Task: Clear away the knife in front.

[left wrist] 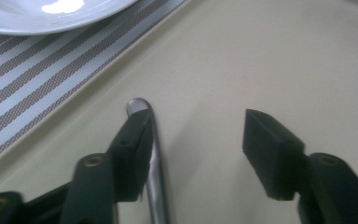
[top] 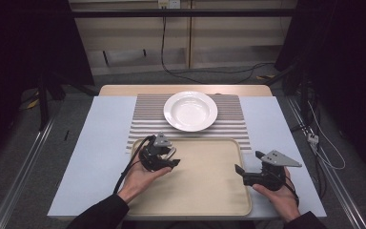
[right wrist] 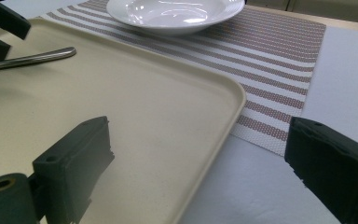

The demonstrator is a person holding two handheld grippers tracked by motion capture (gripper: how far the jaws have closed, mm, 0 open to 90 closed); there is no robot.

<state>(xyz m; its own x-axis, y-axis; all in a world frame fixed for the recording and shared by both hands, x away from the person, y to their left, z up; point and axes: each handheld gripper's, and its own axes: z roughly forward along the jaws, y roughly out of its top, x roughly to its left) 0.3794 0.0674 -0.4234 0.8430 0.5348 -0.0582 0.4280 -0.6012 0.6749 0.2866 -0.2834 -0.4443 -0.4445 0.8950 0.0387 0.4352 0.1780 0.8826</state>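
Metal handle (left wrist: 154,182) beside left gripper (left wrist: 198,135) fingers, spread, on beige tray (top: 205,191); right gripper (right wrist: 200,172) spread; dim room.

My table (top: 100,143) has a pale blue-grey top, with a strip of bare wood showing along its far edge. A striped placemat (top: 145,119) lies flat on it at the far middle, brown and white bands running left to right. A beige tray (top: 209,186) lies on the near middle of the table, its far edge overlapping the near edge of the placemat. To the left and right of both, the blue-grey surface runs out to the table's sides. The tray's near edge reaches close to the table's near edge.
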